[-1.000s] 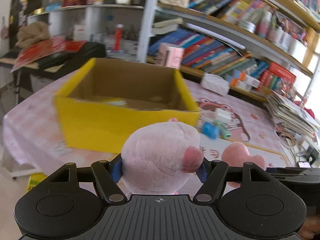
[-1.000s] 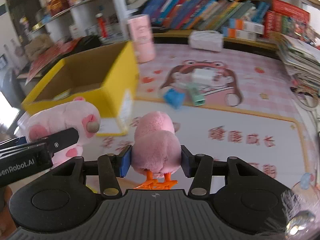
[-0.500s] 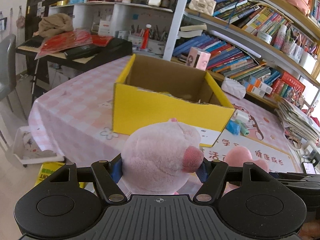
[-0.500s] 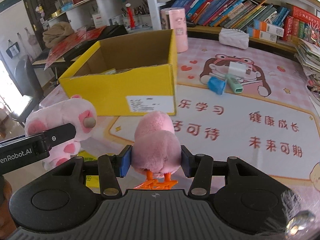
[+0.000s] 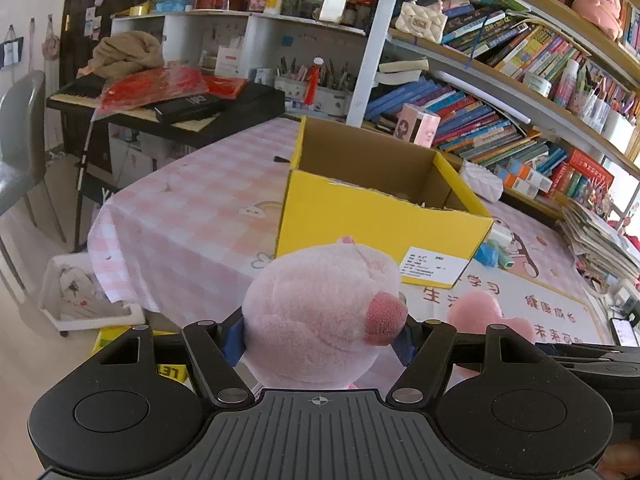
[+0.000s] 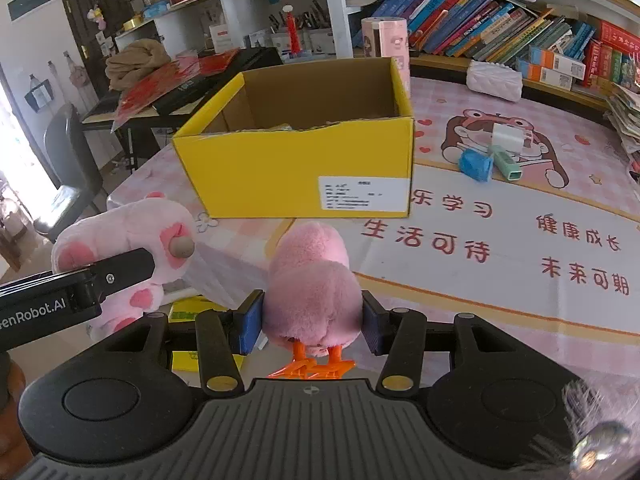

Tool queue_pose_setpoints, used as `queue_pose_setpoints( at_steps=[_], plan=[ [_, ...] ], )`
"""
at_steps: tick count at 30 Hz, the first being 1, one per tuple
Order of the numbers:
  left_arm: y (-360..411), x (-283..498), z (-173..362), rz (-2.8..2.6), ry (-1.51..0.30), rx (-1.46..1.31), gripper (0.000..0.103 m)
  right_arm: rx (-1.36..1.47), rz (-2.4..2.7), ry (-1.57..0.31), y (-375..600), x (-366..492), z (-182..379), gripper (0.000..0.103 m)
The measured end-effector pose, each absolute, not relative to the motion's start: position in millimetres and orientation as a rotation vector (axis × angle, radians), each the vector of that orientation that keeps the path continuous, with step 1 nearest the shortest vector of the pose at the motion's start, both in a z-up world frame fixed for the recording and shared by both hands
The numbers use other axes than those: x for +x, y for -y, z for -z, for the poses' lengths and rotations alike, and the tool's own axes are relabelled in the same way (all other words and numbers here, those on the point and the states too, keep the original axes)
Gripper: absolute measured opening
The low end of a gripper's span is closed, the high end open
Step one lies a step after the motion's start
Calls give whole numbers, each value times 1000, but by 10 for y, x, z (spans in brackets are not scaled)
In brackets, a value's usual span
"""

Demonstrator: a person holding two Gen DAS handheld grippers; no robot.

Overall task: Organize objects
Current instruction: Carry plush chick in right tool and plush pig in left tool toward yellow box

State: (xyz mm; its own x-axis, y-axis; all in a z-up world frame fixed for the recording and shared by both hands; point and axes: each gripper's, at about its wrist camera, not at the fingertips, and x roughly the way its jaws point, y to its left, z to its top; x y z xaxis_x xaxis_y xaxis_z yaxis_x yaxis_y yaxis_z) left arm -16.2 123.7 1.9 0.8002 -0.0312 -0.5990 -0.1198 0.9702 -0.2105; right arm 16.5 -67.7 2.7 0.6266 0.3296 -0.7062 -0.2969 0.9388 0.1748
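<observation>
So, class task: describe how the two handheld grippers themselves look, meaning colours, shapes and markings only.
Both the left gripper and the right gripper have matte black bodies with a ribbed centre, a round disc on each side, angled black linkage bars with silver pins, and blue pads on the fingers. White lettering ending "enRobot.AI" runs along the left gripper's side.

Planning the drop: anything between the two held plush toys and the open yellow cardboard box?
Nothing visible. The pale pink plush pig in the left gripper and pink plush chick in the right gripper face the yellow cardboard box over bare tablecloth; only its near wall must be cleared.
</observation>
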Motion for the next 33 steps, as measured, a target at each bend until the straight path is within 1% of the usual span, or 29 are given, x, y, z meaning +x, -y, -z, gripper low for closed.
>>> queue_pose_setpoints(
  at_steps=[23,29,33],
  plan=[
    [-1362,-148,-160,26,-568,-222,69,25,-310,-763,464,18,-173,47],
    [-1331,14,-193,36,-555,-232,69,5,-282,-744,512,130,-217,47],
    [-1301,151,-281,28,-519,-222,69,7,-283,-693,536,291,-325,47]
  ],
)
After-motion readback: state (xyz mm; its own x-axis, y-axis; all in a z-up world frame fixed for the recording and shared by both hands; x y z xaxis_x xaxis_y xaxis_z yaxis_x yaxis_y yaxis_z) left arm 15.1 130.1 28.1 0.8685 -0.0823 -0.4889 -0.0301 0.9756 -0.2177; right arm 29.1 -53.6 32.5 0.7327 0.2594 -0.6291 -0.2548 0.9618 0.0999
